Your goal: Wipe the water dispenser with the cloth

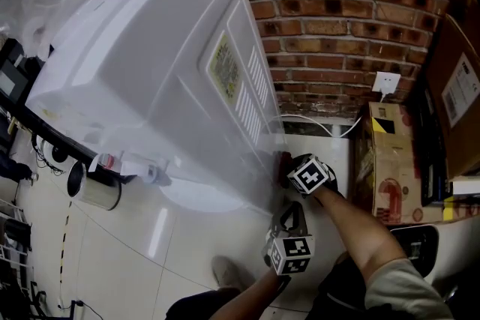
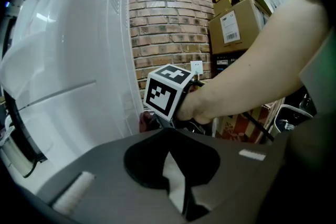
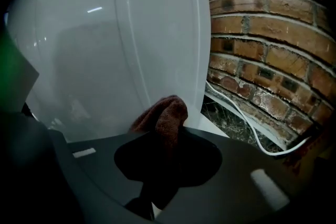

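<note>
**Dispenser wipe: hazards at the lower side panel**

Dispenser [image 1: 150,64] stands white and tall beside the brick wall [image 1: 330,4]. Cloth [image 3: 165,115], a brown wad, is clamped in the right gripper [image 3: 163,152]. It sits at the bottom of the side panel [image 3: 152,34], near the rear edge. Contact looks likely but is not certain. Left gripper [image 2: 170,157] has its jaws together at the tips with nothing between them. It hangs just beside the right forearm [image 1: 352,225].

Hazards (judged):
- Only a small wad projects past the jaws. Too steep an approach could put jaw tips, not cloth, on the panel and mark it.
- Drag on the panel could pull the cloth out of the clamp.
- A stroke running past the rear edge could snag the cable [image 3: 252,131] on the floor [image 1: 187,236] by the wall.
- The grippers are near each other, so a wide stroke could knock them together.

View differences:
- Head view alone shows the whole panel, its label [image 1: 223,67] and vents [image 1: 251,97], and both grippers together.
- Right gripper view alone shows the clamp on the cloth.
- Left gripper view shows the right hand [image 2: 210,107], its marker cube [image 2: 167,89] and the boxes [image 2: 236,23]. The cloth is nearly hidden there.
</note>
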A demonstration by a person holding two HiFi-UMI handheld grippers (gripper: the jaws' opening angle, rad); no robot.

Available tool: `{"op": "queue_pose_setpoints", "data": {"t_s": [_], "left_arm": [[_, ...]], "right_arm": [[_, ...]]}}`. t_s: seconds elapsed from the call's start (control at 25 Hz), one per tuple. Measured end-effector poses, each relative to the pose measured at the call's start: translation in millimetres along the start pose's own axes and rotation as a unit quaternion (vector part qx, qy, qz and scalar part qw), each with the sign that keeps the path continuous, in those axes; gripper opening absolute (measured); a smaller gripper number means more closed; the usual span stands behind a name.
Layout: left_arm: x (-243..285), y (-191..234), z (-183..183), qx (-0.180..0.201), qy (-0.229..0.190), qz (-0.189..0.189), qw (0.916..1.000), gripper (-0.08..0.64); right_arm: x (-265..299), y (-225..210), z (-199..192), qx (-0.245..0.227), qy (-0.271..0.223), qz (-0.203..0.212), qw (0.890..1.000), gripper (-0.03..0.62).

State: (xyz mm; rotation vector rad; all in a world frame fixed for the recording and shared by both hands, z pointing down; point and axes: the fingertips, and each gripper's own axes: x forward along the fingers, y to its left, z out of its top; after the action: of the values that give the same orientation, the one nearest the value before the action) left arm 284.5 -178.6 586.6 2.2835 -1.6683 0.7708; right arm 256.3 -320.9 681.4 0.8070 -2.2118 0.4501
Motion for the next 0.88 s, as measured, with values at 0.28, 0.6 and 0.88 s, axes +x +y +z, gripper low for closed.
{"op": "queue_pose_setpoints", "data": {"t_s": [0.28, 0.6, 0.88], "left_arm": [[-10.8, 0.0, 41.3, -0.027, -0.027, 0.006, 0.9993, 0.0], [-77.7, 18.3, 187.0, -0.023, -0.125, 0.006, 0.9919, 0.0], [-145.8, 44.3, 285.0, -0.01, -0.184, 0.029, 0.9824, 0.0]], "right_arm": [[-55.5, -18.0, 19.4, 0.042, -0.065, -0.02, 0.997, 0.083], [-218.8, -42.1, 165.4, 0.047, -0.265, -0.052, 0.962, 0.083], [-393.3, -22.5, 344.5, -0.058, -0.417, -0.071, 0.904, 0.083]]}}
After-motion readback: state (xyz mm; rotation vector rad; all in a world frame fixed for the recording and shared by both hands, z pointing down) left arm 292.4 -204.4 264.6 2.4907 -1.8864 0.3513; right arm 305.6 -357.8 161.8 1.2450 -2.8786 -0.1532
